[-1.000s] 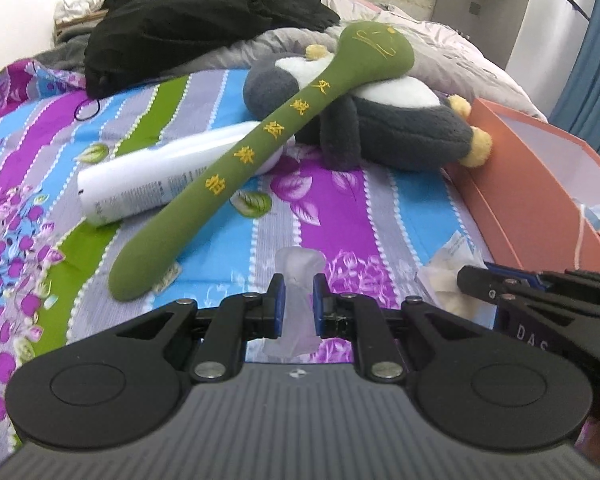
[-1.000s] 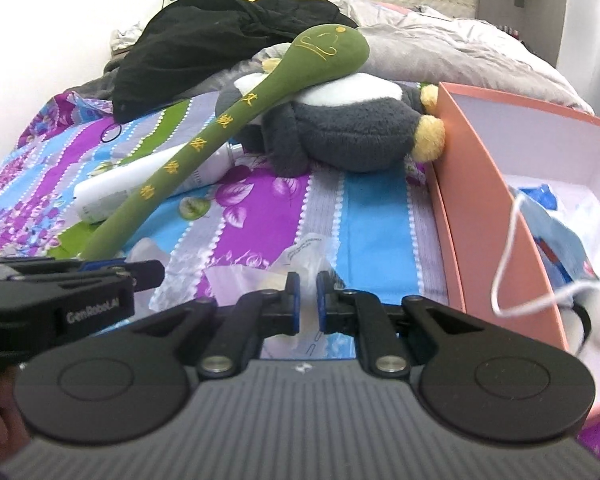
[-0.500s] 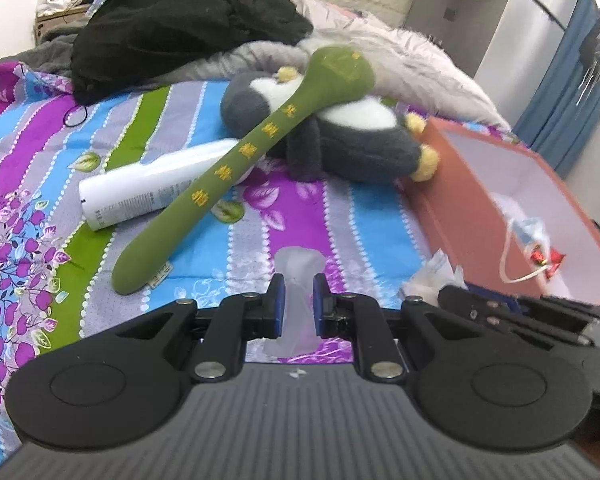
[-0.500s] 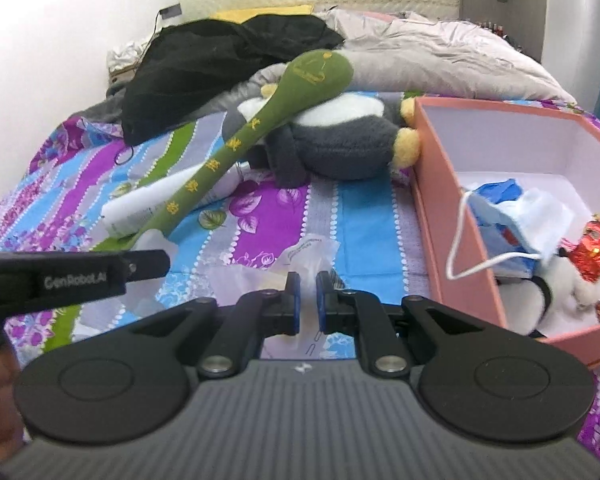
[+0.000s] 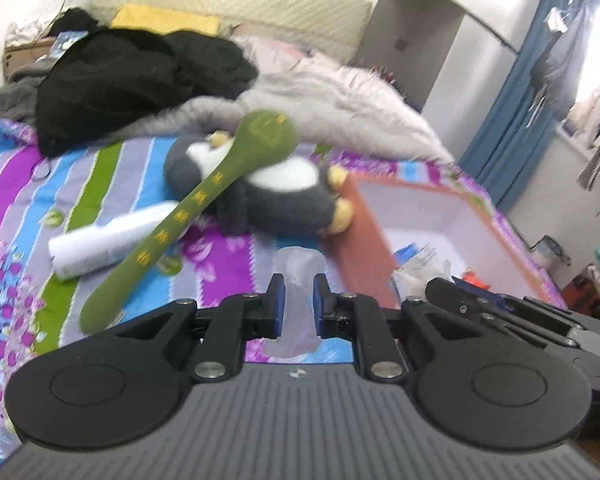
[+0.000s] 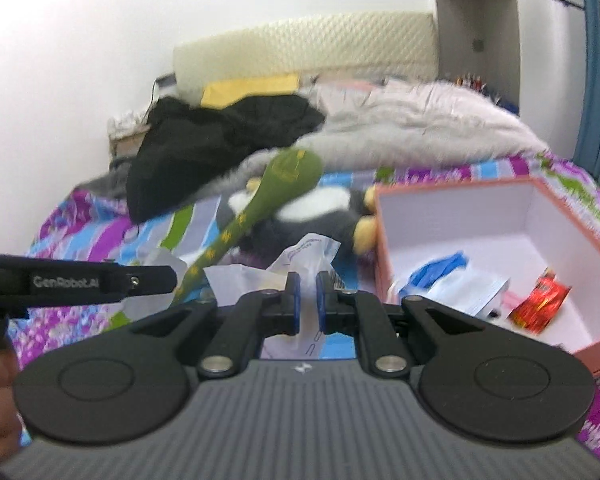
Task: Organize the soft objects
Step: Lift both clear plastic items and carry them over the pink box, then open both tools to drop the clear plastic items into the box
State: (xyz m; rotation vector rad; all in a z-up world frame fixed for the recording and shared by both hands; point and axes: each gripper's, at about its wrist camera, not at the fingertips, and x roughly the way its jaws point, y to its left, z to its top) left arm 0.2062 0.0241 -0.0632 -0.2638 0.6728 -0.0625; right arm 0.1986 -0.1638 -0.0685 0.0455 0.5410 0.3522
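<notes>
Both claws closed on one clear plastic packet [image 5: 298, 268]: left gripper [image 5: 298, 300] pinches one end, right gripper [image 6: 307, 300] the crumpled other end, the packet hanging above the bed's near edge beside the open pink box [image 6: 580, 216]. Likely very light, limp and slippery film; pinching the ends keeps it spread. Green plush stick [image 5: 204, 204] lies across grey plush penguin [image 5: 284, 196] mid-bed, both soft; grip stick mid-shaft, penguin by a limb.
</notes>
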